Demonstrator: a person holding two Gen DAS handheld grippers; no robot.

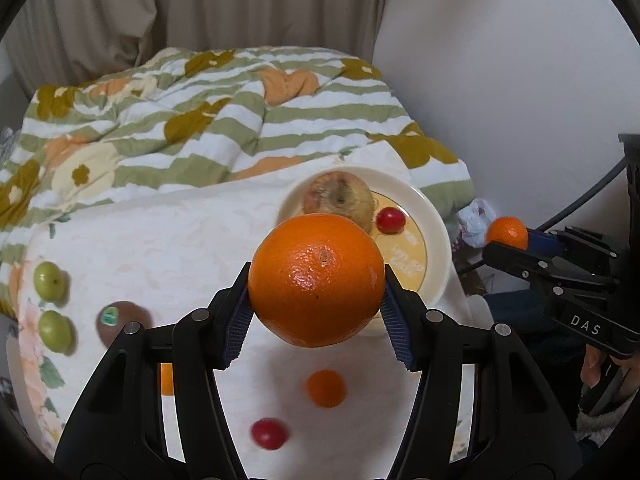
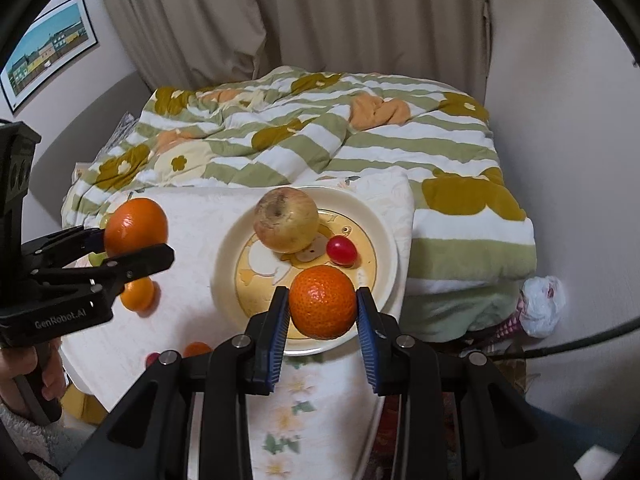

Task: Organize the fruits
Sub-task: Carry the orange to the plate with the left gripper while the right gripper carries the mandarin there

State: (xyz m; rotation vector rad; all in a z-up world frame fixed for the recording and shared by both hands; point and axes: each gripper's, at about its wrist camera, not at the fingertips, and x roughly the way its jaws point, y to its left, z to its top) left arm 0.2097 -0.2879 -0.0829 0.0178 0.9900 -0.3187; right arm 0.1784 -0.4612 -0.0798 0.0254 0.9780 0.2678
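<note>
My left gripper [image 1: 317,308] is shut on a large orange [image 1: 316,280], held above the white cloth just left of the cream plate [image 1: 434,240]. My right gripper [image 2: 323,322] is shut on a small mandarin [image 2: 322,302] over the near rim of the plate [image 2: 384,240]. On the plate lie a pale apple [image 2: 286,220] and a red cherry tomato [image 2: 341,250]. The left gripper with its orange [image 2: 136,226] also shows at the left of the right wrist view. The right gripper's mandarin [image 1: 507,233] shows at the right of the left wrist view.
Loose on the cloth lie two green fruits [image 1: 49,281], a kiwi with a sticker [image 1: 120,318], a small mandarin [image 1: 326,388] and a red tomato [image 1: 269,433]. A striped floral quilt [image 1: 224,120] is bunched behind. A white plastic bag [image 2: 542,306] lies right of the bed.
</note>
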